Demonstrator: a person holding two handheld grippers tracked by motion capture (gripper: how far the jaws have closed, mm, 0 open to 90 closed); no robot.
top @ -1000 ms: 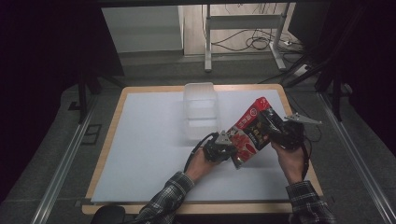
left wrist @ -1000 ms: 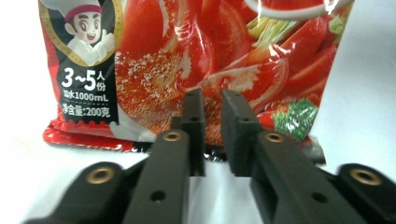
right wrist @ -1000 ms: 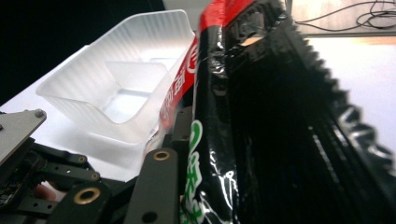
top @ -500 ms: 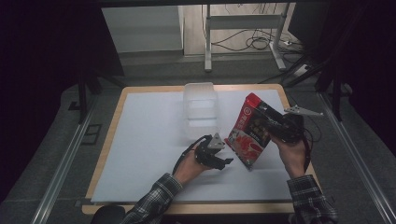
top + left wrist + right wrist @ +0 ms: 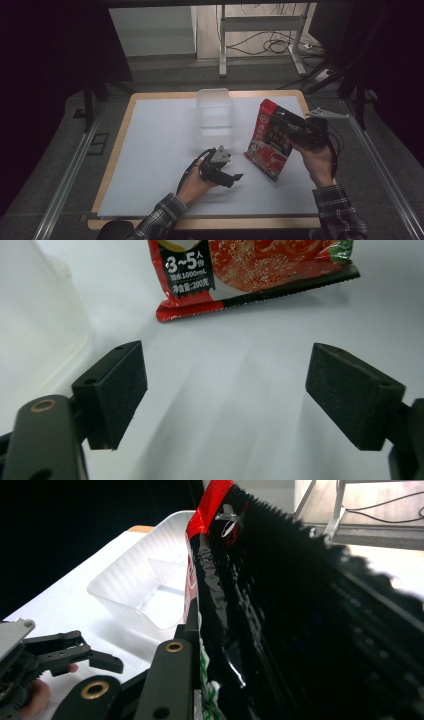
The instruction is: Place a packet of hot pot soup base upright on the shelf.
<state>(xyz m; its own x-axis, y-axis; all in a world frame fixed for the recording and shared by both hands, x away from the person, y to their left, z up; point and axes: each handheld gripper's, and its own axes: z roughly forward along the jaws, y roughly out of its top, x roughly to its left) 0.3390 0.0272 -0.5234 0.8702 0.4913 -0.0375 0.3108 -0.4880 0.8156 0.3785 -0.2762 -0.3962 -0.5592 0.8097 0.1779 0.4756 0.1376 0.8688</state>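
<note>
We see the right hand-held gripper clamped on the packet, held tilted above the table, beside the clear tub. The left hand-held gripper (jaws just opening, nothing between them) sits low, apart from the packet.

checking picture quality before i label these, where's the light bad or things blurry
High view: dim, with black surroundings; only the table is lit. Left gripper view: bright and sharp, the packet print readable, soft shadows under the open left gripper. Right gripper view: the packet sits too close, a blurred dark mass with glare; the clear tub is sharper.
</note>
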